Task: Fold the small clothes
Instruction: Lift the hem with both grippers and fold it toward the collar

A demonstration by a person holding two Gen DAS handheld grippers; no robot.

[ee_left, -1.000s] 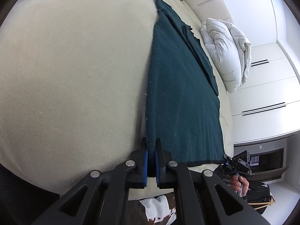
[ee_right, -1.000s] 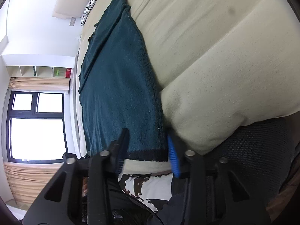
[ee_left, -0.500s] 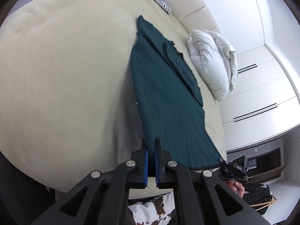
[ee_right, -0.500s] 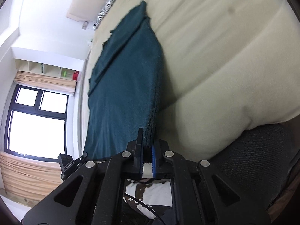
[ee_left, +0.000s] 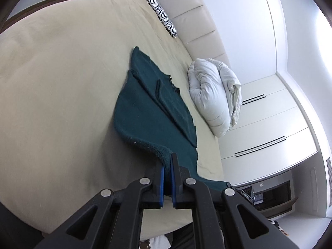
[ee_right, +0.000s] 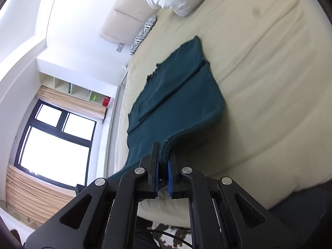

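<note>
A dark teal knitted garment point(ee_left: 153, 112) lies lengthwise on the beige bed point(ee_left: 62, 83), with a sleeve folded over its body. My left gripper point(ee_left: 168, 166) is shut on the garment's near hem corner and holds it lifted off the bed. In the right wrist view the same garment point(ee_right: 182, 91) shows. My right gripper point(ee_right: 164, 155) is shut on the other near hem corner, also raised. The near end of the garment arches up from the bed between the two grippers. The far end still rests flat.
A rolled white duvet point(ee_left: 215, 95) lies on the bed beside the garment. A zebra-print pillow point(ee_left: 164, 18) sits by the padded headboard point(ee_left: 199, 25). White wardrobes point(ee_left: 267, 124) stand past the bed. A window point(ee_right: 54, 137) is on the other side.
The right gripper closed on the hem corner one second ago. Both grippers have since lifted the near hem up off the bed, and the garment's near end now arches.
</note>
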